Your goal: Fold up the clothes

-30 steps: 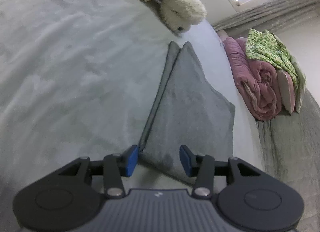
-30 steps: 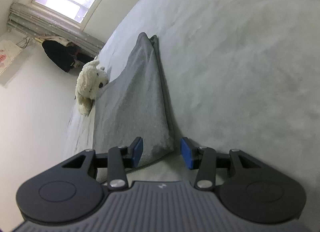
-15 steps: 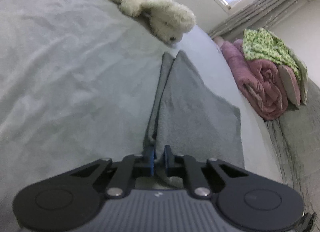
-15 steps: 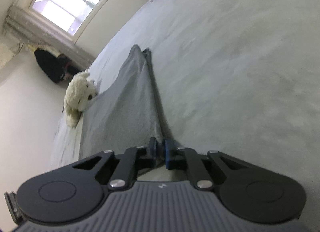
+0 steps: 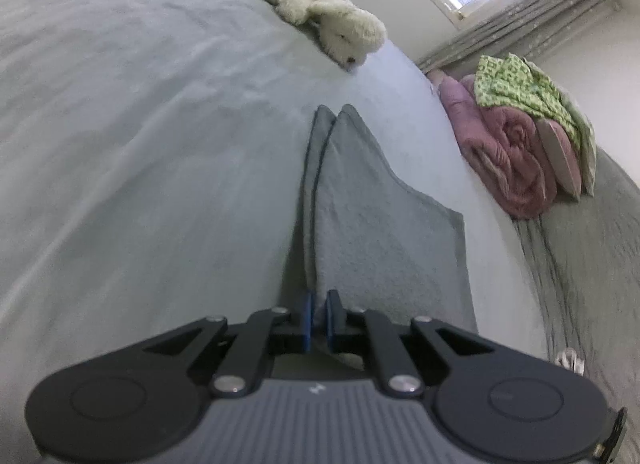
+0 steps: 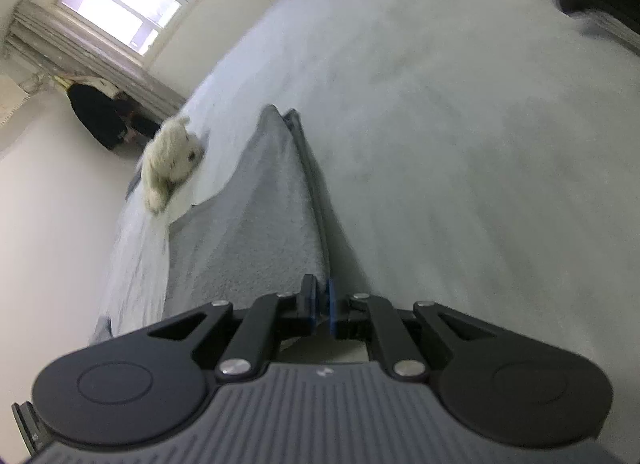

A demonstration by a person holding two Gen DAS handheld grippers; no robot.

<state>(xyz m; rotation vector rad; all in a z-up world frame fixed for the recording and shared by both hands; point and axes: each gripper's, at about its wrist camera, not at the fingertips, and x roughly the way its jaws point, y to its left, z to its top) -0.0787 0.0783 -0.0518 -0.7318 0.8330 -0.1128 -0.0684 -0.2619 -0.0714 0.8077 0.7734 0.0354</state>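
My grey cloth [image 5: 372, 224] is plain, fuzzy and doubled over on the bed [image 5: 140, 144]. Its long folded edge runs straight away from me. Both my left gripper [image 5: 317, 318] and right gripper [image 6: 319, 306] have their jaws pinched on its near corners.

Dark object [image 6: 600, 0] top right: blurred, cut off, unidentifiable.

The grey garment [image 5: 384, 224] is a soft, matt cloth with a fine nap. The bed [image 5: 140, 152] has a pale matt cover, a little fuzzy. The left hand-held gripper [image 5: 318, 318] is matt black plastic with blue pads and shiny metal screws. The plush toy [image 5: 336, 20] is cream, fluffy.
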